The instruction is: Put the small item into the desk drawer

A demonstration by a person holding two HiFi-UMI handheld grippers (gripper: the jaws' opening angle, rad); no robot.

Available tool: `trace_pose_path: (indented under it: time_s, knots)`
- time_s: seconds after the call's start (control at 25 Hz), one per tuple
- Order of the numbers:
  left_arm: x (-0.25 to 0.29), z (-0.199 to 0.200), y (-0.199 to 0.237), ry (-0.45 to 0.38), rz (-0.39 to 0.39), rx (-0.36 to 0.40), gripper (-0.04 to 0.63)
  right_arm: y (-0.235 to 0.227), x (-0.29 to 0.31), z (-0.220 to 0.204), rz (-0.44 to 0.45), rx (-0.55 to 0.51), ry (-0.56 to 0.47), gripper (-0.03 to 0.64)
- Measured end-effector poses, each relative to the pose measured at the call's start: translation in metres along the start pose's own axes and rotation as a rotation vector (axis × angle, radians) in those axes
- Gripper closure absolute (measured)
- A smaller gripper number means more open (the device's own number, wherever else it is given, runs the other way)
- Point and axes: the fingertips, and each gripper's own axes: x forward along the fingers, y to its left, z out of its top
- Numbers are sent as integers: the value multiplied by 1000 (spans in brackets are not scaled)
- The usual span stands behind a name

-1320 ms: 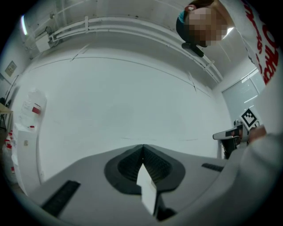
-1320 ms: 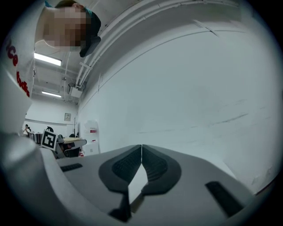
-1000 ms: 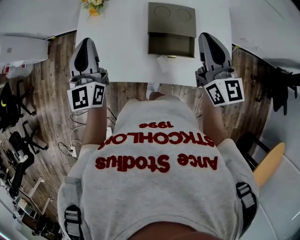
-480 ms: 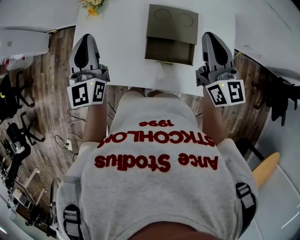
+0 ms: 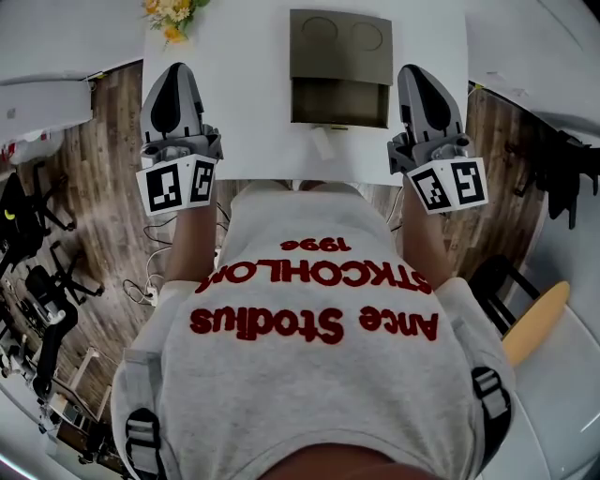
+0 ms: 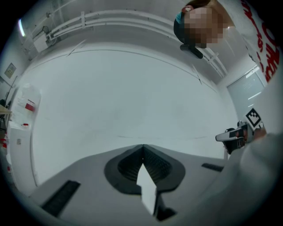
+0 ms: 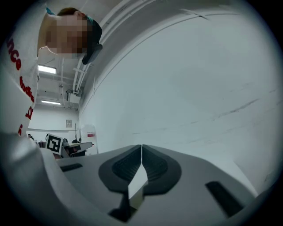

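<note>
An olive-brown desk drawer box (image 5: pixel 340 42) stands on the white table (image 5: pixel 234 103), and its drawer (image 5: pixel 339 101) is pulled out towards me. A small white item (image 5: pixel 323 143) lies on the table just in front of the drawer. My left gripper (image 5: pixel 176 73) is held over the table's left part. My right gripper (image 5: pixel 413 75) is to the right of the drawer. Both point upwards at a pale wall in their own views. The left gripper (image 6: pixel 142 148) and the right gripper (image 7: pixel 141 148) have their jaws pressed together with nothing between them.
A bunch of yellow flowers (image 5: pixel 169 14) stands at the table's far left corner. Wooden floor, cables (image 5: pixel 150 281) and black stands (image 5: pixel 37 281) lie to the left. A chair (image 5: pixel 530 323) is at the right. My grey shirt (image 5: pixel 319 356) fills the lower head view.
The head view has shifted a little, so the table and drawer sit slightly differently in it. Both grippers stay in about the same places, jaws together.
</note>
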Motion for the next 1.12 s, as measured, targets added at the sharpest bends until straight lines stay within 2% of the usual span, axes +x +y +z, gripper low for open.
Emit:
trace_pose_path:
  time_s: [0.24,0.56,0.68,0.84,1.12]
  knots:
    - [13,-4,7,7,-49,-14,588,8,8,-2,-27,-1,16,609]
    - [23,-25,-2,56,-113,-64,588,26,11,-41,-18,39,139,606]
    - [22,-36,-7,89,-132,-76,588,28,9,-67,-25,73,206,558]
    - [19,-53,-14,134,-152,-93,588,28,5,-110,-39,149,302,534]
    - [17,-77,-25,198,-177,-107,588,48,-13,-189,-9,142,537,497]
